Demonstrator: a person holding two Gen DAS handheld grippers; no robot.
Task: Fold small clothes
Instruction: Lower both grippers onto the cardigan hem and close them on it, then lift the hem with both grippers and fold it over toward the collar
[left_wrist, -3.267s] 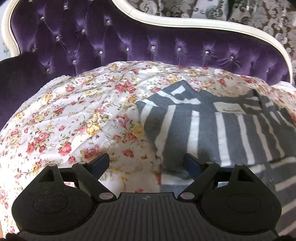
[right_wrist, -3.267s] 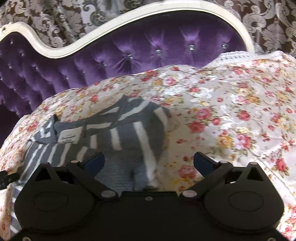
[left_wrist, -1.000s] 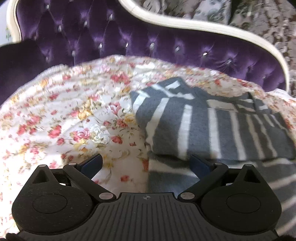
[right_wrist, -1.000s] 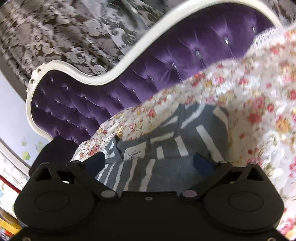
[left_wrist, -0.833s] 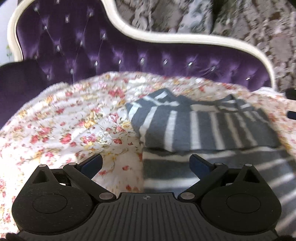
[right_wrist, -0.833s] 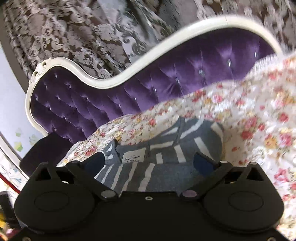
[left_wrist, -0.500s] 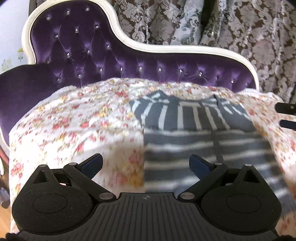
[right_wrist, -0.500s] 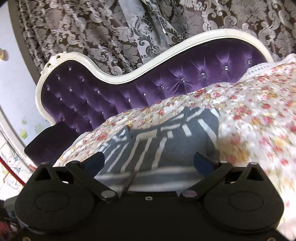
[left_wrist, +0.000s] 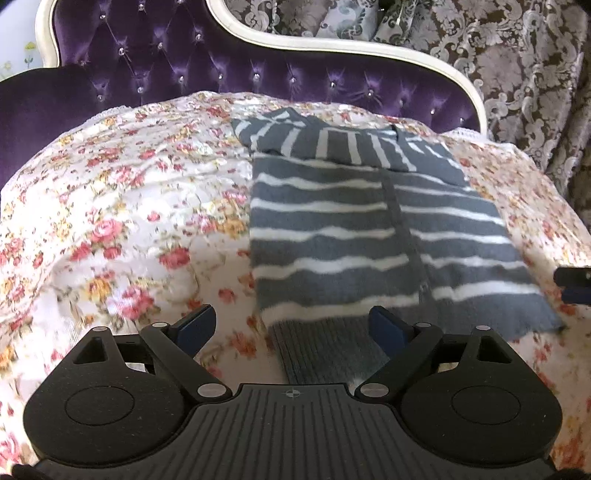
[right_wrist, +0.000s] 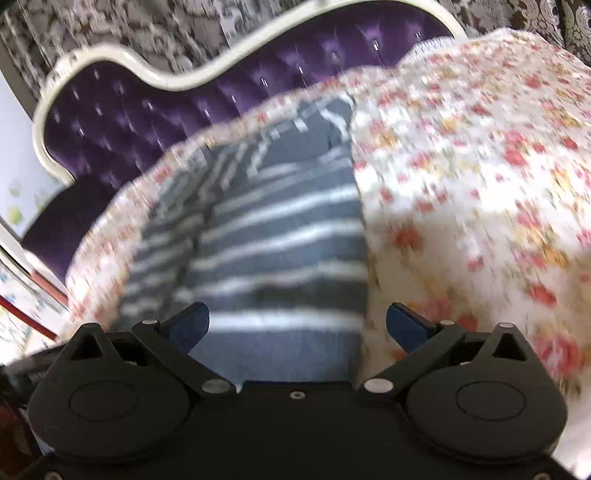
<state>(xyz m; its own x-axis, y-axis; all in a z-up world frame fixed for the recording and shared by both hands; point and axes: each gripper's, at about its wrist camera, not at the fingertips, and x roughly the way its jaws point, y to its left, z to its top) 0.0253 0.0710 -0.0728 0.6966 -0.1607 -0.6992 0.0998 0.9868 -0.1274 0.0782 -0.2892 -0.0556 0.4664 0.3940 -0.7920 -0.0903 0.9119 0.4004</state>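
The striped sweater (left_wrist: 369, 229) lies flat on the floral bedspread (left_wrist: 129, 221), sleeves folded in across its top at 12 o'clock, ribbed hem nearest. The left gripper (left_wrist: 291, 326) and right gripper (right_wrist: 297, 325) both hover at the hem, fingers spread, holding nothing. A pinch that catches only one layer, or snags the bedspread, would likely skew the next fold and drag the sleeves loose.

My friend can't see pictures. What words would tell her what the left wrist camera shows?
A grey sweater with white stripes lies flat on a flowery bedspread, its sleeves folded across the top. The left gripper sits in front with its jaws open, near the ribbed hem. A purple button-tufted headboard and patterned curtains are behind.
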